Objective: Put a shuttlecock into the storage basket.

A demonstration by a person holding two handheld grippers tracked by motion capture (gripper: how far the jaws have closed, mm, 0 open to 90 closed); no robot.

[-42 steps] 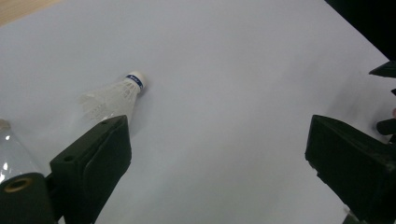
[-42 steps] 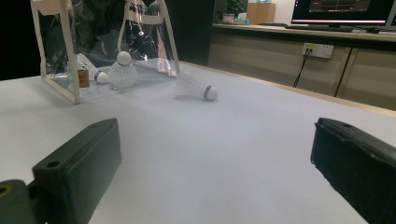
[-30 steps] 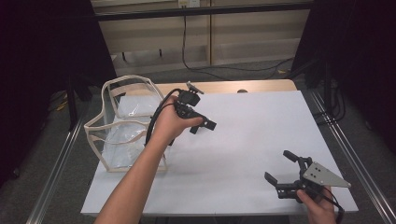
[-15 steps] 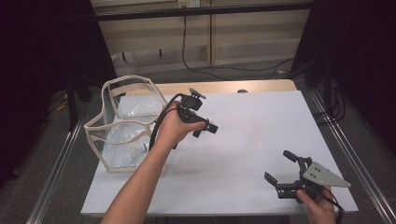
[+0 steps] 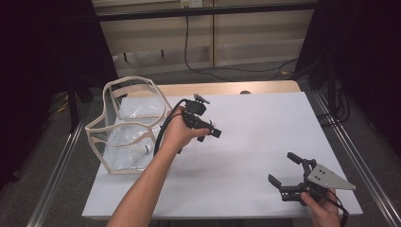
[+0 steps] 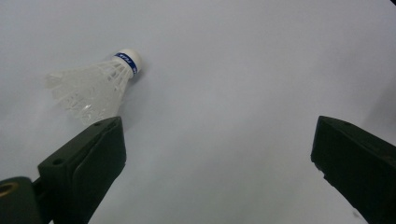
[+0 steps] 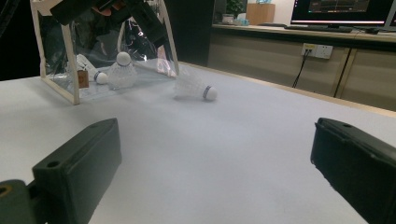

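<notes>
A white shuttlecock (image 6: 93, 86) with a blue band lies on its side on the white table (image 5: 255, 132), just beyond the left jaw of my left gripper (image 6: 217, 163). That gripper is open and empty. From above, my left gripper (image 5: 208, 134) hangs over the table right beside a clear bag (image 5: 124, 130) with cream trim. The right gripper view has the same shuttlecock (image 7: 194, 88) lying in front of the bag (image 7: 70, 60). My right gripper (image 5: 283, 169) rests low at the table's near right corner, open, with nothing between its jaws (image 7: 215, 168).
Inside the bag lie at least two more shuttlecocks (image 7: 122, 70), one of them visible from above (image 5: 142, 150). Metal rails (image 5: 354, 156) run along both sides of the table. A wooden strip (image 5: 227, 89) edges its far side, with cables behind it.
My left gripper has drifted a little to the right and nearer, away from the bag's mouth. The right gripper has stayed put.
</notes>
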